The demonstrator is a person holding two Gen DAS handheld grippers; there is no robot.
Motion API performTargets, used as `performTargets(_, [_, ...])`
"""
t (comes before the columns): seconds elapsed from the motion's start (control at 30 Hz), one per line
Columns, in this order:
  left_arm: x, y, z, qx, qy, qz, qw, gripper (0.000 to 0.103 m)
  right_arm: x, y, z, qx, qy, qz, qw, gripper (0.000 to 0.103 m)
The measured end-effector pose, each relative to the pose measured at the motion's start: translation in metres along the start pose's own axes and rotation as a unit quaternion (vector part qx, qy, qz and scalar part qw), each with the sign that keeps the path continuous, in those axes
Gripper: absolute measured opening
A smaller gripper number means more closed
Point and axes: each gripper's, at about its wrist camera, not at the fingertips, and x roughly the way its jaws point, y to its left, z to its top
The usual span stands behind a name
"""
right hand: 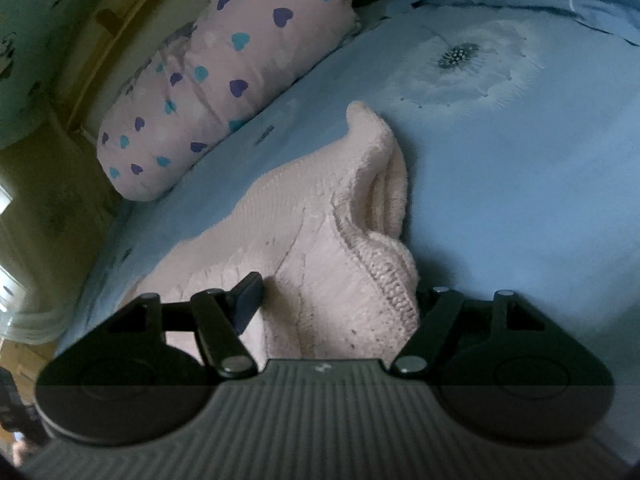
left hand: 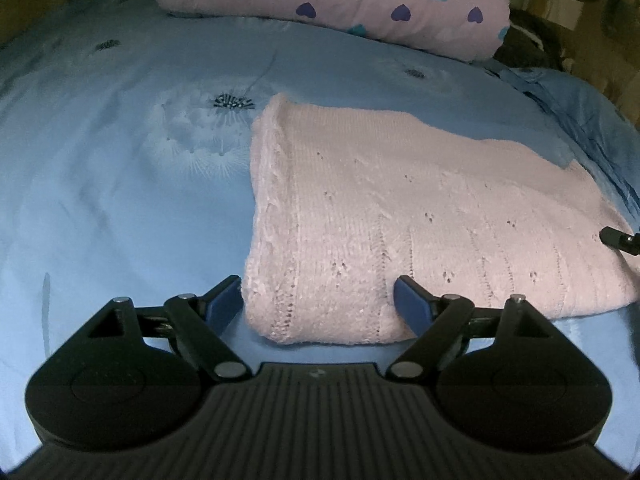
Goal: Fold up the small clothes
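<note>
A pale pink knitted garment (left hand: pixel 400 216) lies folded on the blue bedsheet (left hand: pixel 100 200). My left gripper (left hand: pixel 318 302) is open, its blue pads standing either side of the garment's near left corner without squeezing it. In the right wrist view the garment (right hand: pixel 320 220) bunches up in a raised fold with a ribbed edge. My right gripper (right hand: pixel 336 300) is open around that fold. Its left finger (right hand: pixel 248 296) sits just beside the cloth, and the right finger is hidden under the ribbed edge. A tip of the right gripper (left hand: pixel 618 237) shows at the garment's far right side.
A pink pillow with blue and purple hearts (left hand: pixel 328 4) lies along the head of the bed, next to the wall. Dark items (left hand: pixel 528 40) sit beyond its right end. The sheet bears dandelion prints (left hand: pixel 232 102).
</note>
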Motion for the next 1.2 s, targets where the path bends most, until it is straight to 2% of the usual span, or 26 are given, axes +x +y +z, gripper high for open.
performTargets(0.13, [0.001, 0.003, 0.000, -0.010, 0.006, -0.005, 0.9999, 0.086, 0.005, -0.006, -0.002, 0.016, -0.015, 0.018, 1.000, 0.071])
performTargets(0.23, [0.000, 0.002, 0.001, -0.011, 0.009, -0.003, 0.9999, 0.086, 0.009, -0.009, -0.003, 0.023, -0.026, 0.021, 0.999, 0.061])
performTargets(0.3, [-0.001, 0.001, 0.001, -0.007, 0.011, 0.000, 0.9999, 0.086, 0.009, -0.011, -0.004, 0.039, -0.028, 0.023, 0.999, 0.044])
performTargets(0.4, [-0.002, 0.000, 0.002, 0.000, 0.010, 0.004, 0.9999, 0.086, 0.009, -0.020, -0.005, 0.096, -0.033, 0.036, 0.994, 0.032])
performTargets(0.53, [-0.003, 0.000, 0.003, 0.000, 0.010, 0.005, 0.9999, 0.086, 0.006, -0.016, -0.005, 0.115, -0.045, 0.032, 0.992, 0.030])
performTargets(0.87, [-0.011, 0.003, 0.005, -0.004, 0.005, 0.004, 1.0000, 0.086, -0.005, 0.020, 0.011, 0.076, -0.064, 0.024, 0.995, 0.029])
performTargets(1.07, [-0.018, 0.005, 0.006, -0.011, 0.000, 0.003, 0.9999, 0.086, -0.005, 0.063, 0.021, 0.028, -0.069, 0.029, 0.997, 0.029])
performTargets(1.2, [-0.023, 0.007, 0.007, -0.008, -0.005, 0.006, 0.9999, 0.086, 0.002, 0.106, 0.024, -0.019, -0.062, 0.032, 0.997, 0.029])
